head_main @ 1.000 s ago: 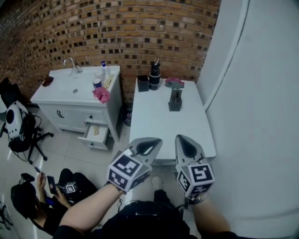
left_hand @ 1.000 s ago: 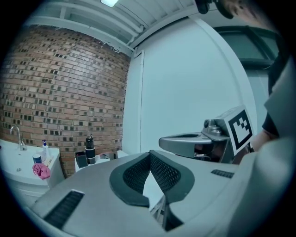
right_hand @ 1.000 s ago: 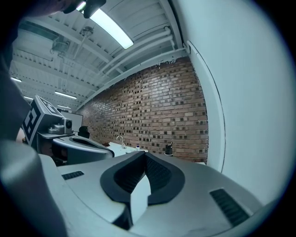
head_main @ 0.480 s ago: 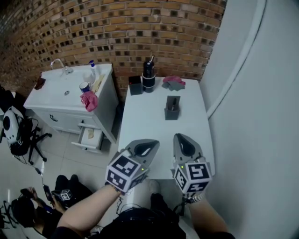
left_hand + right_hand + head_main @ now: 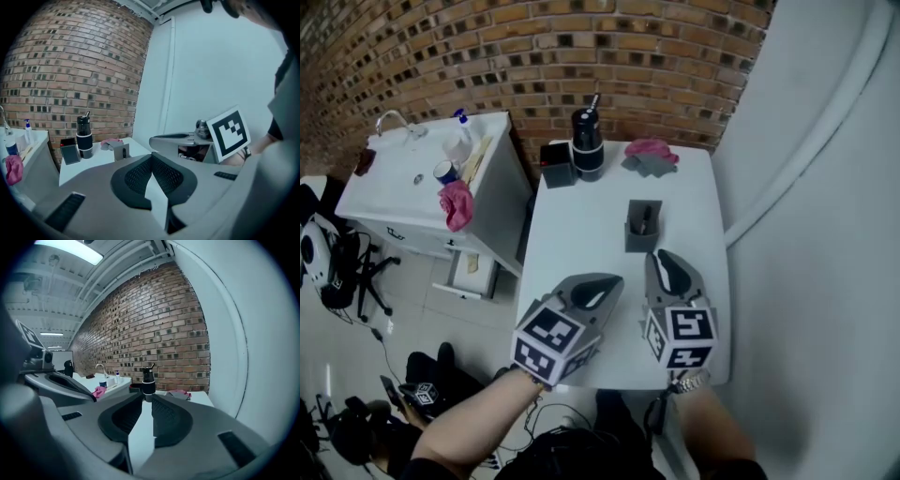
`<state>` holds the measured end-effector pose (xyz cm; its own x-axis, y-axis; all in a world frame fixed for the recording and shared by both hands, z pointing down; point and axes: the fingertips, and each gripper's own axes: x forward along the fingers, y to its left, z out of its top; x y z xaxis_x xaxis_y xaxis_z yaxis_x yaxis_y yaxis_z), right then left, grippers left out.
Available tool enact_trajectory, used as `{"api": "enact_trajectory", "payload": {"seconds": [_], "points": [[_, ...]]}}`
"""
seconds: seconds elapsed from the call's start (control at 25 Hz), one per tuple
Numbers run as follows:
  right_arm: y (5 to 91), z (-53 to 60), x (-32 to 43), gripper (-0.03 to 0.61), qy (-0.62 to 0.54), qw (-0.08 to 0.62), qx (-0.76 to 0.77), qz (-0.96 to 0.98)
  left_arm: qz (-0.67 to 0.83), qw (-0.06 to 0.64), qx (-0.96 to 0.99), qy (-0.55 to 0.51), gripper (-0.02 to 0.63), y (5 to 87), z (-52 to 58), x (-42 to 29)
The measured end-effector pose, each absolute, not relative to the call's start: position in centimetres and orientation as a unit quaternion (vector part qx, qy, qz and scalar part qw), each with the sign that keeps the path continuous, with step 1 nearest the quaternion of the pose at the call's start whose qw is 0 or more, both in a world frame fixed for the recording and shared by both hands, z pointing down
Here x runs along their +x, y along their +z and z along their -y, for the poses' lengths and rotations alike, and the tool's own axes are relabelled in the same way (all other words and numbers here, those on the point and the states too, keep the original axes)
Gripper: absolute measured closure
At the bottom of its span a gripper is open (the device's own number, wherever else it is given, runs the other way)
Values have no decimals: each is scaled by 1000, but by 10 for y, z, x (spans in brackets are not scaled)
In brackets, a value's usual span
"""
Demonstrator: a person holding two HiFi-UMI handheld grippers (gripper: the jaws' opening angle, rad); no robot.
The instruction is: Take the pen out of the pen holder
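While both grippers hover near of the pen holder (image 5: 642,228), the left gripper (image 5: 598,286) with fingers together and the right gripper (image 5: 667,262) with fingers barely apart, this looks like the approach, and the right must next spread around the pen (image 5: 644,219).

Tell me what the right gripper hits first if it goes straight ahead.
Likely the black bottle, seen over the gap between its fingers. The pen holder is nearer but seemingly below that line; depth is unclear.
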<state>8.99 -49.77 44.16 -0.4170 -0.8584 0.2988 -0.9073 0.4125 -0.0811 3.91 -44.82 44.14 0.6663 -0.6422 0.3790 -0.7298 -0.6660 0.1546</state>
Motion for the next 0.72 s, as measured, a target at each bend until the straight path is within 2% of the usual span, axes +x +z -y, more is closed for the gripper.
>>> {"api": "enact_trajectory", "payload": {"seconds": [0.28, 0.72], "points": [[490, 567, 92, 476, 135, 136, 535, 823, 383, 178, 892, 161, 611, 475, 504, 43], [549, 640, 90, 476, 158, 173, 559, 795, 385, 217, 880, 175, 611, 517, 559, 38]]}}
